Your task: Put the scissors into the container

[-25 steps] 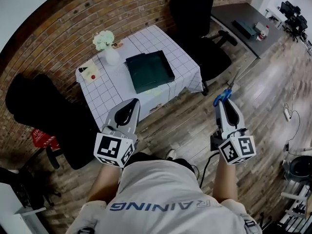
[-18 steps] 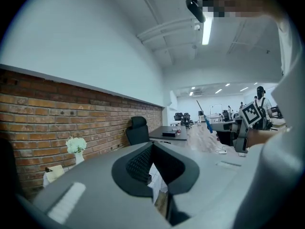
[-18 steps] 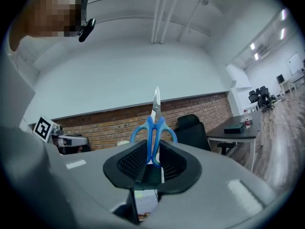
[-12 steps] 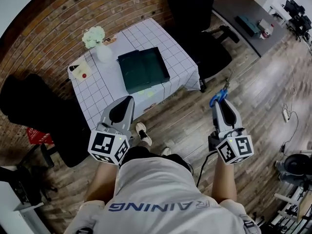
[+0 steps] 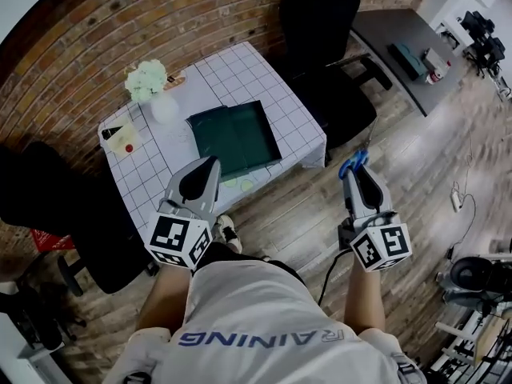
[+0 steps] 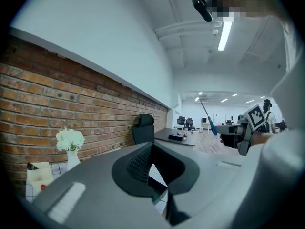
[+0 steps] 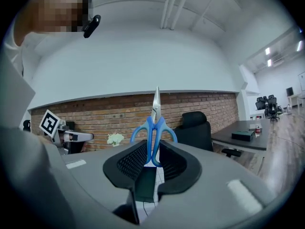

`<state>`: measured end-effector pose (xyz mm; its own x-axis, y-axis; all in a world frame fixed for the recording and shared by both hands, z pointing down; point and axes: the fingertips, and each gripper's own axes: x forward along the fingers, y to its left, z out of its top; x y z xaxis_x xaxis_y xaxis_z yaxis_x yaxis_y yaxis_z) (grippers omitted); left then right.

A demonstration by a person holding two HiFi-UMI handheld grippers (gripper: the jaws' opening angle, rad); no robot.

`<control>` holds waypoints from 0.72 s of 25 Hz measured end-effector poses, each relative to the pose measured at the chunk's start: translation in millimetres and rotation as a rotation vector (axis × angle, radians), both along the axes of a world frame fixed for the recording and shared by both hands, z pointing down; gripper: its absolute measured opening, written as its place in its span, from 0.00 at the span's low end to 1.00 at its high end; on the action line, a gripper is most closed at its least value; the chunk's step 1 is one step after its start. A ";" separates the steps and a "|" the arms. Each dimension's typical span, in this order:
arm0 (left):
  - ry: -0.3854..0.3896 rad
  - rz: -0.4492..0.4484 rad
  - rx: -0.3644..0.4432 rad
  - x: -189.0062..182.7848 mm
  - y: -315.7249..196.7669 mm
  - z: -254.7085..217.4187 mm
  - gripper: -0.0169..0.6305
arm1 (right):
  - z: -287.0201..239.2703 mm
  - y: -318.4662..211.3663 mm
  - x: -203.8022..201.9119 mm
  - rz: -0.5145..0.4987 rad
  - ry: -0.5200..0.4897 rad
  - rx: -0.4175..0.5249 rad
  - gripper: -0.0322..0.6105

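Blue-handled scissors (image 7: pixel 153 128) stand blades-up in my right gripper (image 7: pixel 151 152), which is shut on the lower handle loops. From the head view the scissors (image 5: pixel 353 163) stick out of the right gripper (image 5: pixel 358 181) over the wooden floor, right of the table. The container, a dark green shallow tray (image 5: pixel 234 138), lies on the white checked tablecloth (image 5: pixel 264 74). My left gripper (image 5: pixel 202 176) hovers at the table's near edge, just in front of the tray, shut with nothing in it. The left gripper view shows its jaws (image 6: pixel 155 160) close together and the scissors (image 6: pixel 208 117) far off.
A vase of white flowers (image 5: pixel 147 82) and a yellow card (image 5: pixel 124 138) sit at the table's far left. Black office chairs stand behind the table (image 5: pixel 328 70) and to its left (image 5: pixel 56 206). A dark desk (image 5: pixel 404 34) is at the upper right.
The table and tray have drawn nearer and shifted down-left in the head view as the person stepped forward. Both grippers kept their pose; the scissors stay held.
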<state>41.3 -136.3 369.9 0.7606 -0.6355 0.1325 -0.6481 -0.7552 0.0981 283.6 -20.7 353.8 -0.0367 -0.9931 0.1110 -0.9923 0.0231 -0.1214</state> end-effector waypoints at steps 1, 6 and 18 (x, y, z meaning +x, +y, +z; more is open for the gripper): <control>-0.001 -0.001 -0.005 -1.0 -13.4 1.2 0.03 | -1.3 -14.3 -1.0 -0.002 0.005 -0.004 0.20; -0.022 -0.009 -0.047 -12.2 -70.5 16.1 0.03 | 8.7 -76.1 -10.5 -0.012 0.009 -0.042 0.20; -0.087 -0.053 -0.132 -39.3 -157.9 51.4 0.03 | 57.3 -186.6 -39.3 -0.083 -0.067 -0.139 0.20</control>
<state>1.9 -294.2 421.3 0.7087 -0.6472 0.2810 -0.6969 -0.7041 0.1360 244.4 -207.4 411.1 -0.1298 -0.9616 0.2417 -0.9773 0.0830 -0.1947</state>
